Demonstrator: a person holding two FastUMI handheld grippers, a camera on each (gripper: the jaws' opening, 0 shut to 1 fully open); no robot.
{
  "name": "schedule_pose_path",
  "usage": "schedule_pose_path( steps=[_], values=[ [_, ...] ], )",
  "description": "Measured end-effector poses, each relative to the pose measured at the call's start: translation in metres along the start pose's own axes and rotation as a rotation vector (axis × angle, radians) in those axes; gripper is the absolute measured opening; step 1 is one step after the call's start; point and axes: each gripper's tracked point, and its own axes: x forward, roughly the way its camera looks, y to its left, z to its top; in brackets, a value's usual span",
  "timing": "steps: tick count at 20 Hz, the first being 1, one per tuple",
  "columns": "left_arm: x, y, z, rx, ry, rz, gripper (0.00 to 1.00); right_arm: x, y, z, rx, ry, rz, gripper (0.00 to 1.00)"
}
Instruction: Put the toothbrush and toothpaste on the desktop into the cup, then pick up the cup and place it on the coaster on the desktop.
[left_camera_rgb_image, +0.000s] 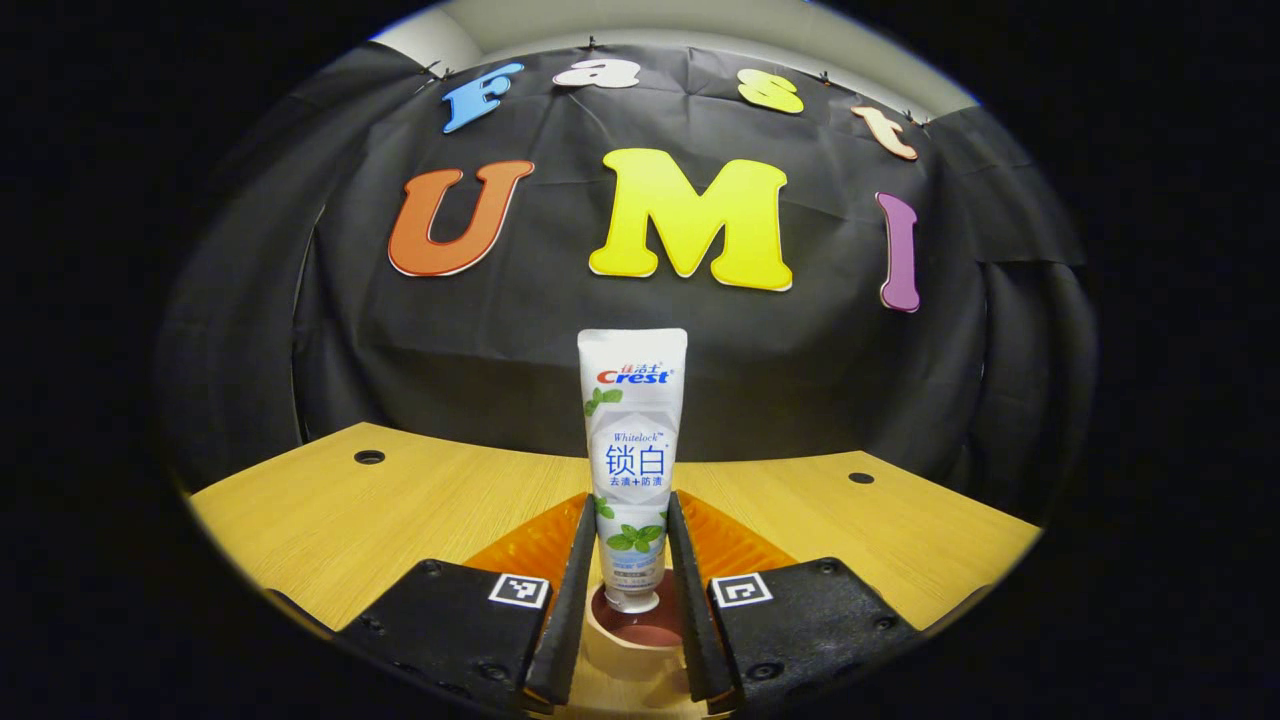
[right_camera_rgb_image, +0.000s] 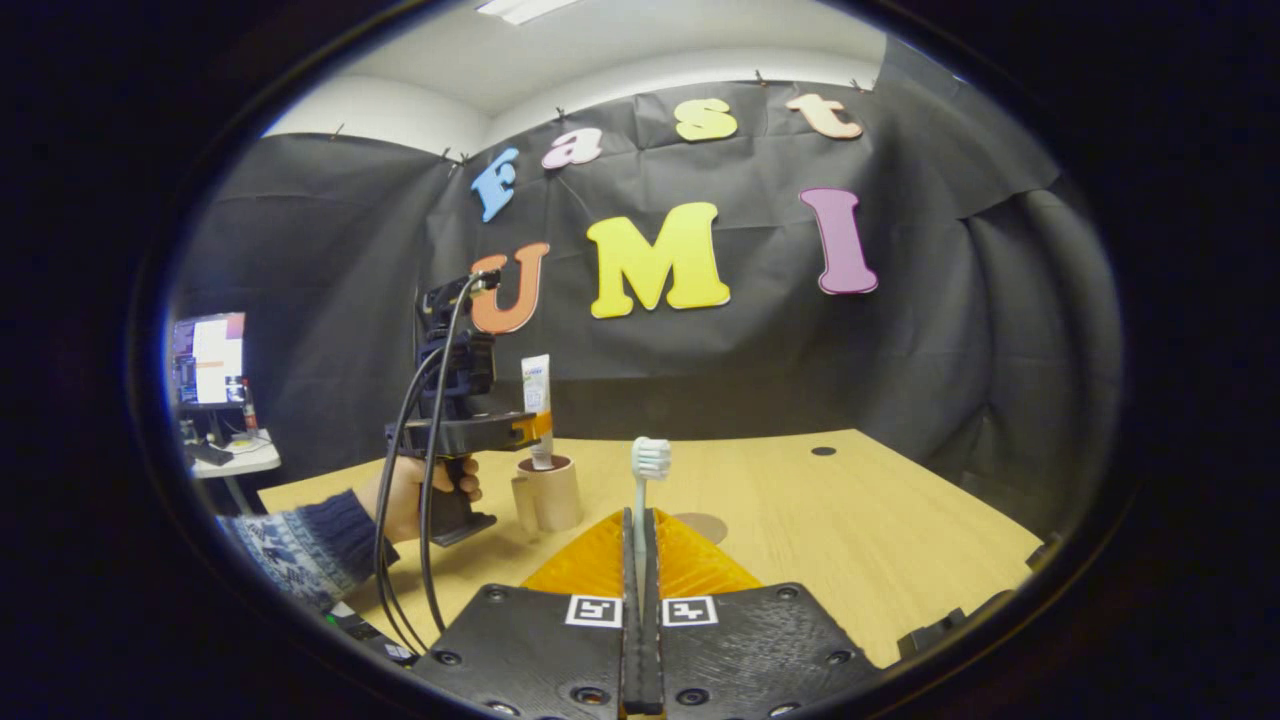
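The left claw (left_camera_rgb_image: 632, 590) was clamped on the upright toothpaste (left_camera_rgb_image: 632, 450), its cap end inside the cup (right_camera_rgb_image: 550, 492), while the right claw (right_camera_rgb_image: 641, 560), nearer than the cup, gripped the toothbrush (right_camera_rgb_image: 648, 480) upright above the tabletop (right_camera_rgb_image: 850, 530).

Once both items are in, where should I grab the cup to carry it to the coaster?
Probably take the cup across its round wall, below the rim, coming in level from the open side away from the handle on its left in the right gripper view. The upright toothpaste sticks out of the top, so a grasp from above looks blocked. The coaster lies just beside it.
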Motion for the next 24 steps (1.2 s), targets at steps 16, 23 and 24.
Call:
schedule_pose_path(
  steps=[16, 23, 24],
  values=[
    [-0.053, 0.008, 0.025, 0.102, -0.066, 0.024, 1.00, 0.017, 0.017, 0.021, -0.015, -0.020, -0.006, 0.00],
    [-0.106, 0.039, 0.021, 0.101, -0.087, 0.055, 1.00, 0.044, 0.049, 0.066, -0.025, -0.066, 0.026, 0.00],
    [-0.112, 0.043, 0.016, 0.089, -0.081, 0.058, 1.00, 0.050, 0.056, 0.074, -0.024, -0.070, 0.034, 0.00]
  ],
)
